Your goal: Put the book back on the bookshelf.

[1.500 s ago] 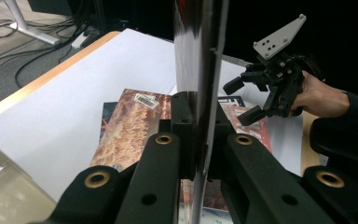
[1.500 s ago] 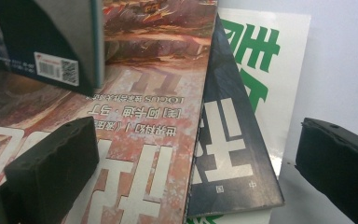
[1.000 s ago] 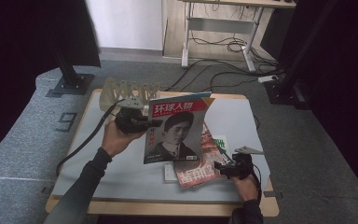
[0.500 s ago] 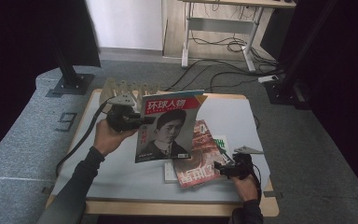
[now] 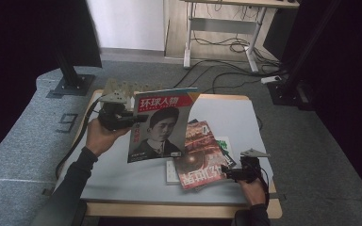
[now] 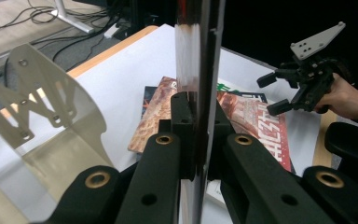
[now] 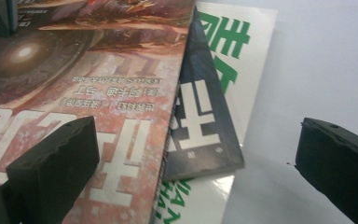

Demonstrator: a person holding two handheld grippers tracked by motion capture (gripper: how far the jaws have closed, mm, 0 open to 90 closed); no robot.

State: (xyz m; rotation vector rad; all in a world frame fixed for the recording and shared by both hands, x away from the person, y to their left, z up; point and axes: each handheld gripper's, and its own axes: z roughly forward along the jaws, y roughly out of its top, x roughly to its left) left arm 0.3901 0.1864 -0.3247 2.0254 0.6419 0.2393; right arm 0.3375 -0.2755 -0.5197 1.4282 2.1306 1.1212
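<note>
Overhead, I see my left tool [image 5: 131,118] clamping the portrait magazine [image 5: 159,125] above the white table [image 5: 118,169]; right tool [image 5: 227,173] gapes over stacked magazines [image 5: 200,155], grey carpet [image 5: 23,155] around.

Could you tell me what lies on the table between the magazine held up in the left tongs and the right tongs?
A red-covered magazine atop a small stack, seen in the high view.

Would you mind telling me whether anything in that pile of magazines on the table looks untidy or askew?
Yes: the pile is fanned out rather than squared. The red magazine lies twisted across a dark one and a white, green-lettered one, whose corners stick out beneath. The left gripper holds a portrait magazine upright above the table.
</note>
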